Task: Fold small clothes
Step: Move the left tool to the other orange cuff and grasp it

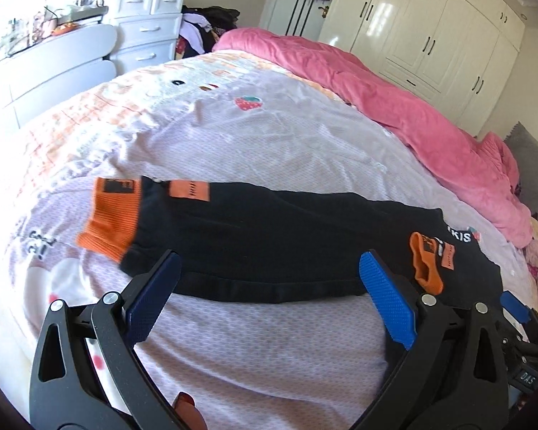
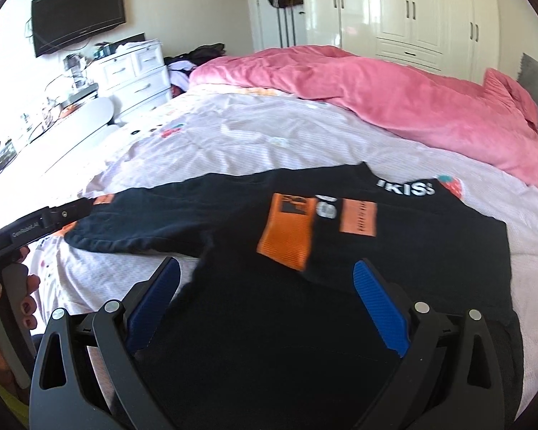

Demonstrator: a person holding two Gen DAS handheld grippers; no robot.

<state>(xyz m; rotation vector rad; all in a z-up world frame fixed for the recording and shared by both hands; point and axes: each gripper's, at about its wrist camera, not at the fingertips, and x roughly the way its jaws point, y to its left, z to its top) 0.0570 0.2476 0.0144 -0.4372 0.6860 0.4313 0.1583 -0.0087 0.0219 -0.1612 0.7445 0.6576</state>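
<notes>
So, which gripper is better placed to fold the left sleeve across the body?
Probably the left gripper: its open fingers frame the sleeve and orange cuff. The right gripper sits over the shirt body.

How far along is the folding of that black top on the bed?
Partly done, it seems. The black top lies on the bed sheet, one orange-cuffed sleeve already folded across its body. The other sleeve is spread out to the side, unfolded. Nothing is in hand: left gripper and right gripper hover open. Remaining: that sleeve, then probably folding the body.
</notes>
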